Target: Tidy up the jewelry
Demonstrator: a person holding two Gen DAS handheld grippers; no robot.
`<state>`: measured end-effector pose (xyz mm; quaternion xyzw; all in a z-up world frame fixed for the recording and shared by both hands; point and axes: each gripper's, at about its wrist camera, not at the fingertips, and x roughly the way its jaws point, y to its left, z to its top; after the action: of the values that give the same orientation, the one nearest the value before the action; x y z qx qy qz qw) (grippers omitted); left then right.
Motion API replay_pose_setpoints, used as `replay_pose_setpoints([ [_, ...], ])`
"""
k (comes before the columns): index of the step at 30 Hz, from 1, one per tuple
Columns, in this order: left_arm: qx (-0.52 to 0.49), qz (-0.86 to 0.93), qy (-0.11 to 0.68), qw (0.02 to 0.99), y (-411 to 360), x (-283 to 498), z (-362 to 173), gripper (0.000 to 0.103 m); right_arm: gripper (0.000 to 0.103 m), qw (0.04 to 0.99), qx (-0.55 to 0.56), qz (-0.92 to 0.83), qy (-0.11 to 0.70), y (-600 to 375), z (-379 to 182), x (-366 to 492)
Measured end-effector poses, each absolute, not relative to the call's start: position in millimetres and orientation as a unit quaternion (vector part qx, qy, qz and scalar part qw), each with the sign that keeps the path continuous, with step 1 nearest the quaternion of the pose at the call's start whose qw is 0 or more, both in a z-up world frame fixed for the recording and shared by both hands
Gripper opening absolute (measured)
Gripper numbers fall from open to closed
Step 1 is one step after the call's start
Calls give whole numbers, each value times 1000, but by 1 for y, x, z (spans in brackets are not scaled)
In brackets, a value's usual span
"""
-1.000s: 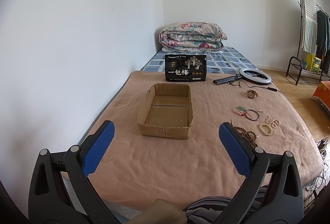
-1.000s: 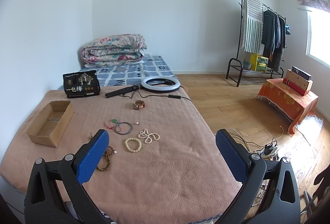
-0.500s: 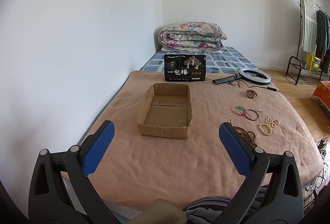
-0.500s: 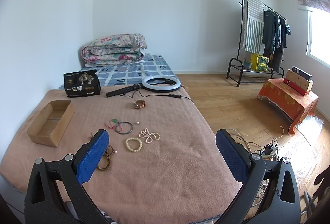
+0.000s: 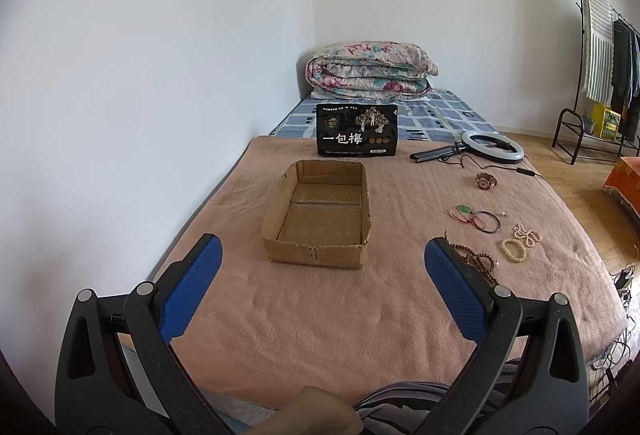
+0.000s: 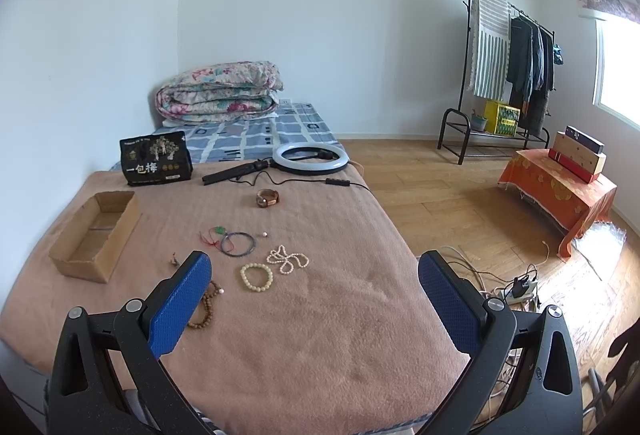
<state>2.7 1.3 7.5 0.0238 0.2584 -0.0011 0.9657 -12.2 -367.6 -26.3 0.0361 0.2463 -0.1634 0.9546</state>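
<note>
An empty open cardboard box [image 5: 320, 219] sits on the pink blanket, also at the left in the right wrist view [image 6: 94, 235]. Jewelry lies to its right: a cream bead bracelet [image 6: 256, 277], a pearl strand [image 6: 286, 259], a dark bangle with red cord and green pendant [image 6: 236, 243], brown prayer beads [image 6: 204, 309] partly behind my finger, and a brown watch [image 6: 267, 198]. My left gripper [image 5: 323, 285] is open and empty, short of the box. My right gripper [image 6: 314, 301] is open and empty, above the blanket near the bracelets.
A black snack bag [image 5: 357, 131] stands behind the box. A ring light with stand and cable [image 6: 310, 159] lies at the back. A folded quilt [image 5: 370, 71] is at the bed's head. The wall is left; a clothes rack [image 6: 508, 67] and orange-covered table [image 6: 560, 191] stand on the floor right.
Both views have shifted very slightly; the scene sits a touch higher and nearer. Nothing on the bed moved and both grippers stayed open.
</note>
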Motion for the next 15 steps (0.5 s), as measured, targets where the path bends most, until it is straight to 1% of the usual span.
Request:
replay_pose_setpoints([
  [15,26,-8,272,962,-6,17,-9,103,103,953,38,-162,252,-371,-32,-6],
])
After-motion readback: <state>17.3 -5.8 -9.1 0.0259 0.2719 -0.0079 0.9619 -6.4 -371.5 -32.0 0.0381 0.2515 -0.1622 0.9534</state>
